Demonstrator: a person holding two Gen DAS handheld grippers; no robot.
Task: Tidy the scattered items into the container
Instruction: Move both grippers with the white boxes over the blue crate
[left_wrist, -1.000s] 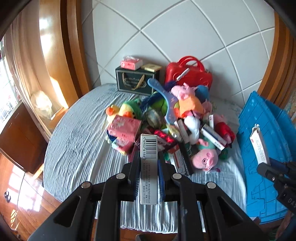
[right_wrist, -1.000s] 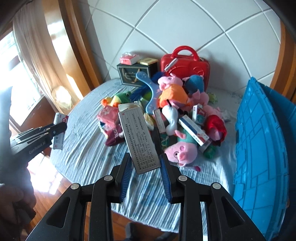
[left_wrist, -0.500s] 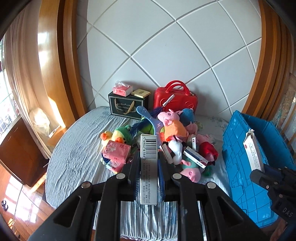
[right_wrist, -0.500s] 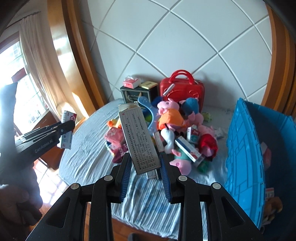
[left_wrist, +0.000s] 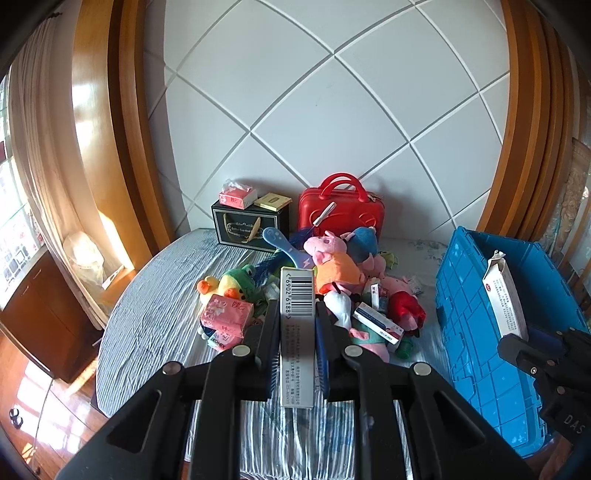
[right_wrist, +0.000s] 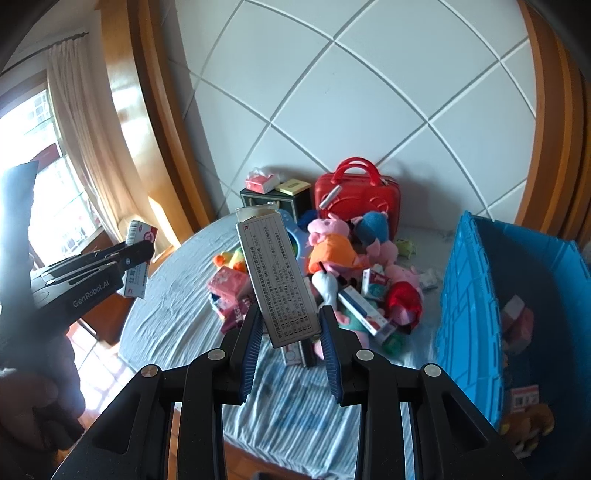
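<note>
Above the bed (left_wrist: 155, 325), we clamp a barcoded box (left_wrist: 296, 332) in the left gripper (left_wrist: 295, 354) and a tilted printed box (right_wrist: 279, 273) in the right gripper (right_wrist: 290, 345); its low hold could slip short of the blue crate (right_wrist: 467, 295).

In the left wrist view, the narrow white box (left_wrist: 297, 334) at centre carries a barcode with the digits "6902 6188" beside it. Lower left of the toy pile, a small packet (left_wrist: 218, 342) reads "Kotex". At the lower right edge, the black gripper body (left_wrist: 550, 373) shows the letters "DAS". In the right wrist view, the black gripper body (right_wrist: 79, 284) at the left reads "GenRobot.AI". The fine print on the grey box (right_wrist: 280, 277) at centre is too small to read
</note>
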